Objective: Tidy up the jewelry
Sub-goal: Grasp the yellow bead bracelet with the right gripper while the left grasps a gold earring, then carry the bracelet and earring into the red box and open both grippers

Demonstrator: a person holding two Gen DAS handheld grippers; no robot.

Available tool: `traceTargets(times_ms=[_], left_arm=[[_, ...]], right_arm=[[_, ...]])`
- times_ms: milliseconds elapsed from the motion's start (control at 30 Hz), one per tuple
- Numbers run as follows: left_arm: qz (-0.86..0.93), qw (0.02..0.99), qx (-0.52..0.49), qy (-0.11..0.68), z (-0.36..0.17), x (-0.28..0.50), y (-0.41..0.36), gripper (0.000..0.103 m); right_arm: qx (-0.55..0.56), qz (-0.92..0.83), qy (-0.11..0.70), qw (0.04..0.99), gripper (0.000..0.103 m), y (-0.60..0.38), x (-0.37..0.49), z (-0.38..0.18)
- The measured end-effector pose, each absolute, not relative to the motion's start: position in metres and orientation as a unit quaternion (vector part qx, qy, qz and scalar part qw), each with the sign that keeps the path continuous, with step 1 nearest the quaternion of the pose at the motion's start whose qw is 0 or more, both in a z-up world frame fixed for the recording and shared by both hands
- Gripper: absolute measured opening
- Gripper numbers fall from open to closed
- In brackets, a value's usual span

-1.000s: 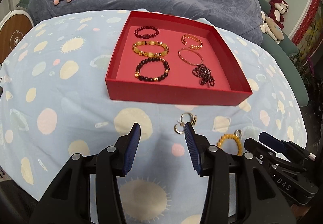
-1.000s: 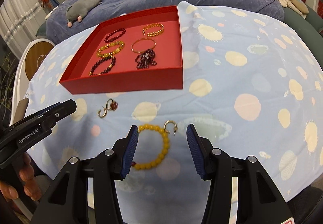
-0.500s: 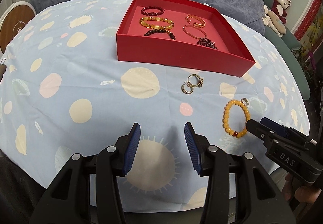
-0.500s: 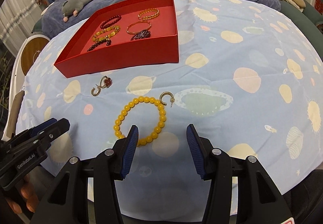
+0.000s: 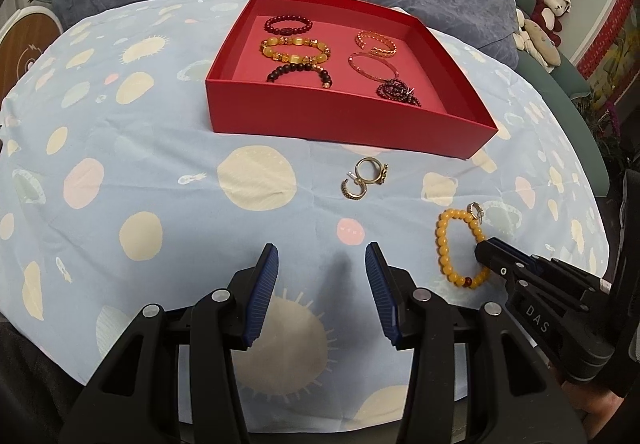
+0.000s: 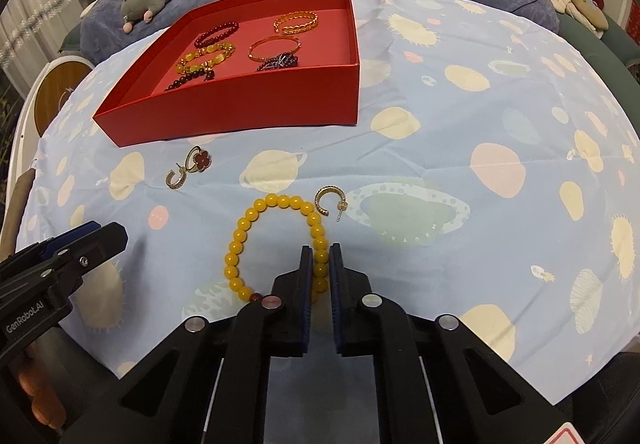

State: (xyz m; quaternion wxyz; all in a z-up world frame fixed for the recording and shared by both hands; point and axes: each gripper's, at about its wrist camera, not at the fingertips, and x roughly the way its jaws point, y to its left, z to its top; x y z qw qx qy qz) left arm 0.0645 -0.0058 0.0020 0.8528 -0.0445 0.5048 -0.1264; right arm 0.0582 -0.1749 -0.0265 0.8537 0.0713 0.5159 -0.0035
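The fingers (image 6: 306, 276) of the right gripper (image 6: 320, 268) pinch the right side of the yellow round-bead bracelet (image 6: 244, 228), which lies flat on the light blue planet-print cloth (image 6: 460, 172) of the bench. Just beside the bracelet's top lies a gold half-hoop earring (image 6: 329, 200). The left gripper (image 5: 319, 284) hovers over the cloth with its blue-padded fingers (image 5: 262, 292) spread wide and nothing between them. Further out, a gold ring with a red clover (image 6: 197, 159) touches a second gold hoop earring (image 6: 176, 178). Behind them stands the red square cardboard tray (image 5: 344, 124), and six bracelets lie inside it.
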Motion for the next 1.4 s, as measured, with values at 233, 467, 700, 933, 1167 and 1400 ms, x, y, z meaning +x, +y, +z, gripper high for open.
traceTargets(times_ms=[233, 467, 700, 933, 1167, 1400], left_arm=[[-0.141, 0.853, -0.04, 0.501, 0.003, 0.086, -0.026, 0.043], [-0.152, 0.852, -0.041, 0.499, -0.004, 0.112, -0.042, 0.043], [-0.173, 0.846, -0.039, 0.503, -0.011, 0.127, -0.054, 0.031], [-0.184, 0.842, -0.035, 0.507, -0.018, 0.127, -0.057, 0.009], [-0.184, 0.845, -0.031, 0.502, -0.015, 0.122, -0.057, 0.007], [-0.187, 0.845, -0.041, 0.499, -0.006, 0.117, -0.052, 0.004]], right_arm=[[0.088, -0.003, 0.522, 0.848, 0.007, -0.18, 0.056, -0.026], [0.108, 0.002, 0.526, 0.844, 0.007, -0.184, 0.059, -0.026], [0.111, 0.013, 0.527, 0.843, 0.007, -0.183, 0.065, -0.027], [0.114, 0.017, 0.527, 0.842, 0.007, -0.184, 0.067, -0.027], [0.117, 0.019, 0.525, 0.843, 0.007, -0.184, 0.067, -0.025], [0.116, 0.028, 0.511, 0.852, 0.007, -0.182, 0.064, -0.01]])
